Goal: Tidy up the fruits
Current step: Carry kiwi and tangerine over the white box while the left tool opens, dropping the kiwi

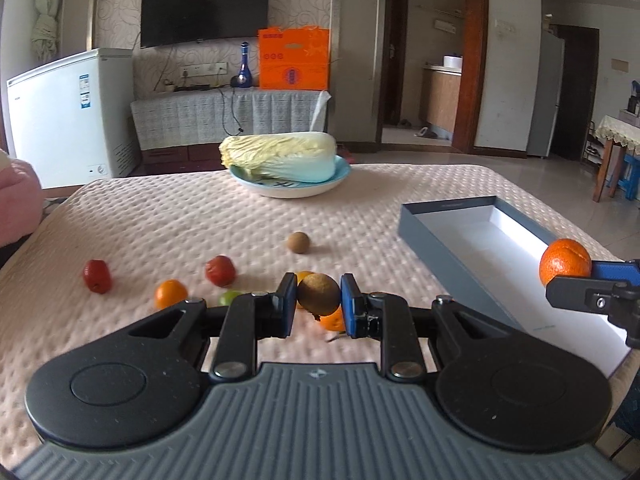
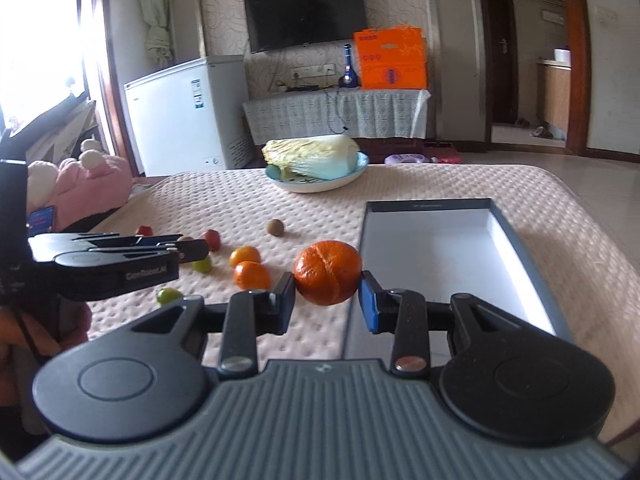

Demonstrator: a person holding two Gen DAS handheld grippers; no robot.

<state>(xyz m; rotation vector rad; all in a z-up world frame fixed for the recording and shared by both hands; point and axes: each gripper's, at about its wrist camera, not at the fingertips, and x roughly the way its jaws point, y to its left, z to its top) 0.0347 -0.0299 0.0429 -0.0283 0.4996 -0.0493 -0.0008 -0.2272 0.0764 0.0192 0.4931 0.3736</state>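
My left gripper (image 1: 318, 300) is shut on a brown kiwi (image 1: 319, 293) and holds it above the quilted table. Under it lie small oranges (image 1: 334, 320). My right gripper (image 2: 328, 294) is shut on a large orange (image 2: 328, 272), just left of the open grey box (image 2: 432, 248) with a white inside. In the left wrist view the same orange (image 1: 565, 266) hangs over the box's (image 1: 472, 248) near right side. Loose on the table are another kiwi (image 1: 298, 242), two red fruits (image 1: 220, 270), an orange (image 1: 171, 294) and a green fruit (image 1: 230, 298).
A napa cabbage (image 1: 280, 156) lies in a pale blue plate (image 1: 288, 190) at the far middle of the table. A pink plush thing (image 2: 92, 184) sits at the left edge. My left gripper (image 2: 196, 246) reaches in from the left in the right wrist view.
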